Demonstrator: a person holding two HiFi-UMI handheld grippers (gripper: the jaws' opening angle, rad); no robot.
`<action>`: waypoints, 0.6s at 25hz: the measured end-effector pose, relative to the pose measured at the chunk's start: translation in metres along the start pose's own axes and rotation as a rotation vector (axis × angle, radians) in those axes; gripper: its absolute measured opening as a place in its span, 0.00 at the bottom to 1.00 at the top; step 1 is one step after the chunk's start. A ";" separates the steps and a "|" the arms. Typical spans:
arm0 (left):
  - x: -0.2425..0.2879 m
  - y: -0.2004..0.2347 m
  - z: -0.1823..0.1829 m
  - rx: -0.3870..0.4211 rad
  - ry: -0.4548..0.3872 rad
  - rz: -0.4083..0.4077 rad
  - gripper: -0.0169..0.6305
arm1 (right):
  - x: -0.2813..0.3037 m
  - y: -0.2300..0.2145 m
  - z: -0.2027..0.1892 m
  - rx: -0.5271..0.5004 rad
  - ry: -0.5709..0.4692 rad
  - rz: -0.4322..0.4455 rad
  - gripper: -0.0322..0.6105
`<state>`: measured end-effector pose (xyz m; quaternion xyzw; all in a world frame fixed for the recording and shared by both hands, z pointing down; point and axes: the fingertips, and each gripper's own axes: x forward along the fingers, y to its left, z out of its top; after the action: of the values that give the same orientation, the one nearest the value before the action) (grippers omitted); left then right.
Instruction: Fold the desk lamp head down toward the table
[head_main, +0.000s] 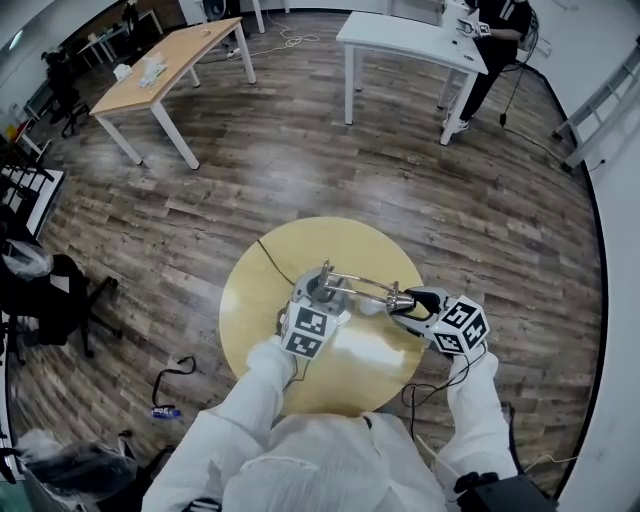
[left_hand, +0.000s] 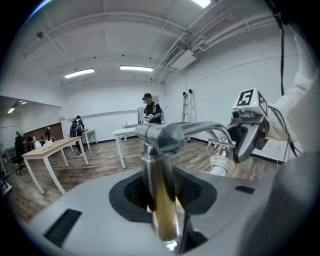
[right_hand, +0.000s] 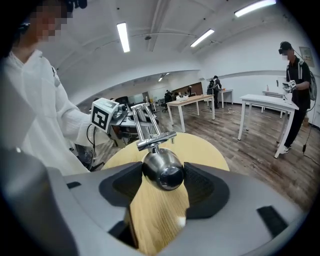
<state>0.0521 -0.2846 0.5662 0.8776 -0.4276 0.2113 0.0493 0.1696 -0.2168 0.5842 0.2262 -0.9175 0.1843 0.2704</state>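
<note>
A chrome desk lamp stands on the round yellow table (head_main: 300, 250). My left gripper (head_main: 322, 296) is shut on its upright post (left_hand: 160, 190), whose pads press the post on both sides just below the top joint (left_hand: 162, 136). From that joint the twin-rod arm (head_main: 360, 283) runs roughly level to the right. At its end, my right gripper (head_main: 405, 303) is shut on the rounded lamp head (right_hand: 163, 170), which sits between the black pads and touches both. In the right gripper view the head hangs low over the tabletop (right_hand: 200, 150). The left gripper's marker cube (right_hand: 105, 116) shows behind the arm.
A dark cable (head_main: 272, 262) runs off the table's far left edge. A wooden table (head_main: 165, 70) and a white table (head_main: 410, 45) stand further back, with a person (head_main: 495, 40) at the white one. An office chair (head_main: 50, 290) is at the left, a ladder (head_main: 600, 100) at the right.
</note>
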 end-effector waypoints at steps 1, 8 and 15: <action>0.000 0.000 0.001 0.001 -0.003 0.000 0.20 | 0.003 0.000 -0.002 0.003 0.006 0.004 0.43; -0.001 0.001 -0.004 0.001 0.005 -0.009 0.20 | 0.026 0.001 -0.012 0.039 0.011 0.019 0.43; 0.000 0.001 -0.007 0.012 0.015 -0.020 0.20 | 0.049 0.002 -0.020 0.071 0.009 0.029 0.45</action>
<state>0.0484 -0.2835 0.5727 0.8804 -0.4173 0.2199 0.0491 0.1402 -0.2210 0.6275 0.2214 -0.9123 0.2218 0.2636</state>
